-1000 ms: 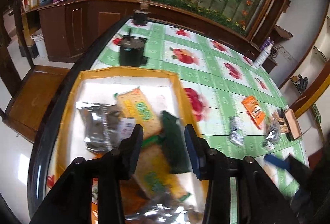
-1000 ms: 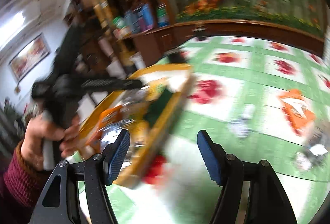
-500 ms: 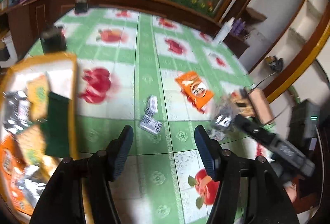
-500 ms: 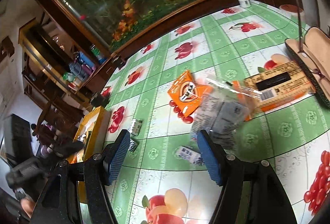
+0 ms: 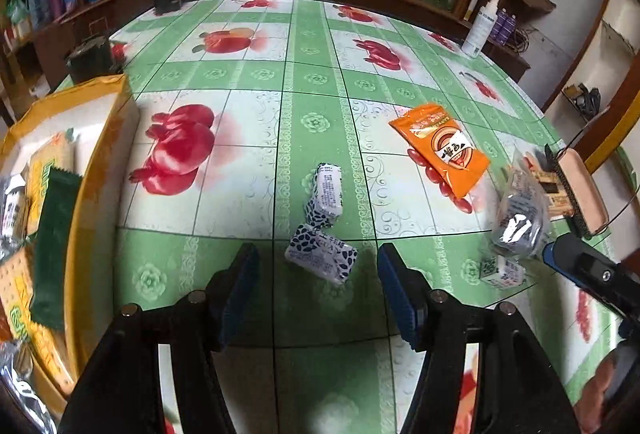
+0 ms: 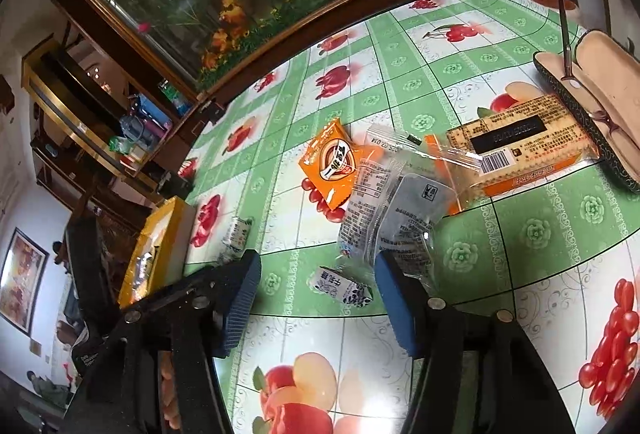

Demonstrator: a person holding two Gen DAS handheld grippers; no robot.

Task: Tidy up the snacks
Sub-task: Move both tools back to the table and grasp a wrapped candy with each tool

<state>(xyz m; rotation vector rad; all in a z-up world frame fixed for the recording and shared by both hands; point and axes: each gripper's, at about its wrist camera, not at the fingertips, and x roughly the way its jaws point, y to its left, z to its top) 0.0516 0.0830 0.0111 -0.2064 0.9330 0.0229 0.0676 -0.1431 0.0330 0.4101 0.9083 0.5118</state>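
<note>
Swung off the tray point(image 5: 100, 138) since a second ago, the left claw point(image 5: 316, 270) hangs half-open, empty, over a light, soft sweet point(image 5: 321, 258) mid-worktop, best pinched across its short sides; the right claw point(image 6: 316, 284), just narrowing, empty, straddles another sweet point(image 6: 342, 288) beside a crinkly, slippery bag point(image 6: 394, 218).

Both tools point(image 5: 316, 274) point(image 6: 316, 298): blk frames, blue ribbed pads, prob. silver screws.
</note>
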